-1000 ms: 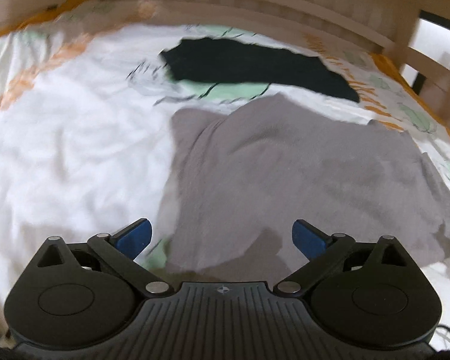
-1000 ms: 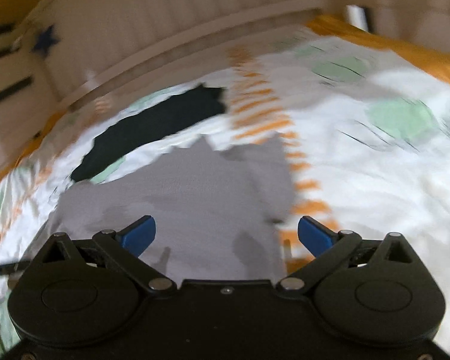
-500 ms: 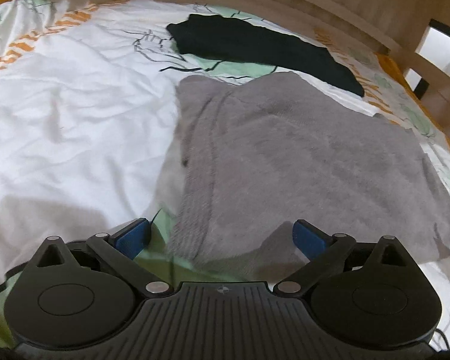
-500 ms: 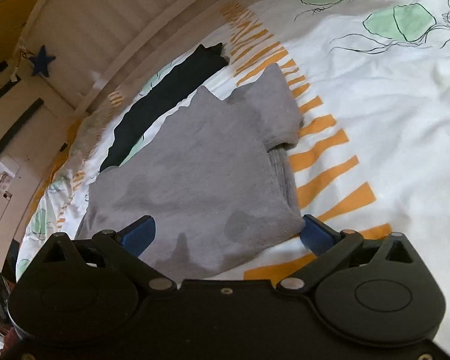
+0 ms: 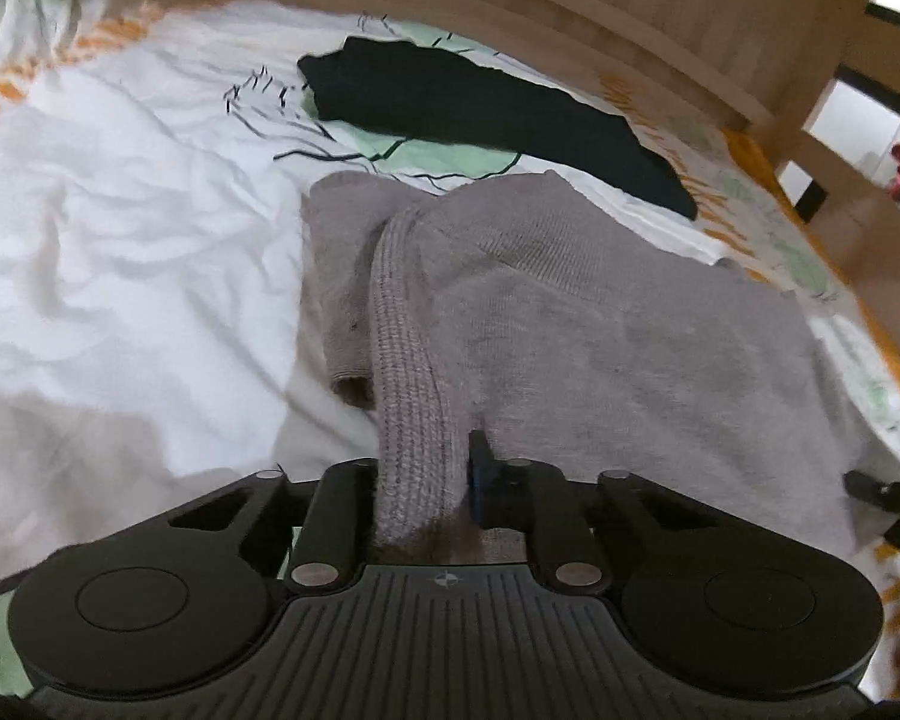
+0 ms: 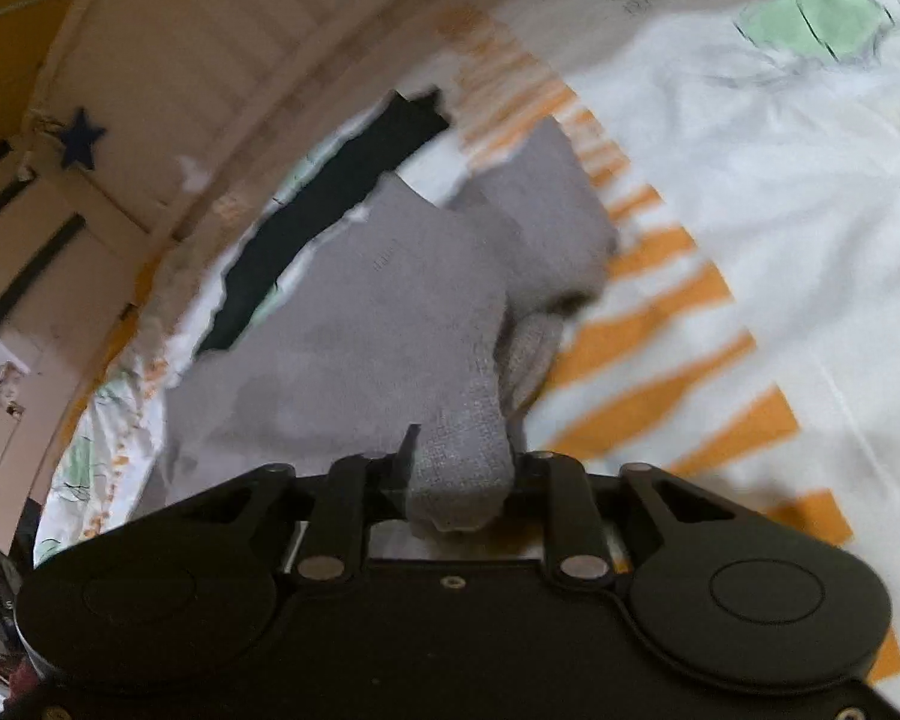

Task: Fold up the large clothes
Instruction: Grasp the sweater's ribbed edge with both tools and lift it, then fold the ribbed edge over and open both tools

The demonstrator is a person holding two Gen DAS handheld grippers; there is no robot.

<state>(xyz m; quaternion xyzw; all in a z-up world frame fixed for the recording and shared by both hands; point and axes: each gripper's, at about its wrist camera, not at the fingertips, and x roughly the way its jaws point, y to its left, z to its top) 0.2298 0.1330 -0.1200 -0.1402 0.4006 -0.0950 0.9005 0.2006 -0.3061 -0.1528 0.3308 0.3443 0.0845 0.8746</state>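
A grey knitted sweater point(image 5: 600, 312) lies spread on the bed, its sleeves folded in. My left gripper point(image 5: 423, 471) is closing its jaws on the ribbed hem at the near left corner, and the cloth bunches between the pads. In the right wrist view the same sweater point(image 6: 354, 324) stretches away, and my right gripper point(image 6: 459, 468) is closing on its near right hem corner, a wad of ribbed knit pinched between the jaws. At the right edge of the left wrist view a dark bit of the other gripper point(image 5: 888, 495) shows.
A black garment point(image 5: 480, 114) lies flat beyond the sweater, near the wooden headboard point(image 5: 570, 6). The bedsheet point(image 5: 120, 252) is white with green and orange prints. A wooden bed frame post point(image 5: 810, 138) stands at the right; a star sticker point(image 6: 81, 138) marks the wall.
Both grippers sank to the sweater's near hem and went from wide open to clamped on its two corners; the hem has bunched up between the jaws.
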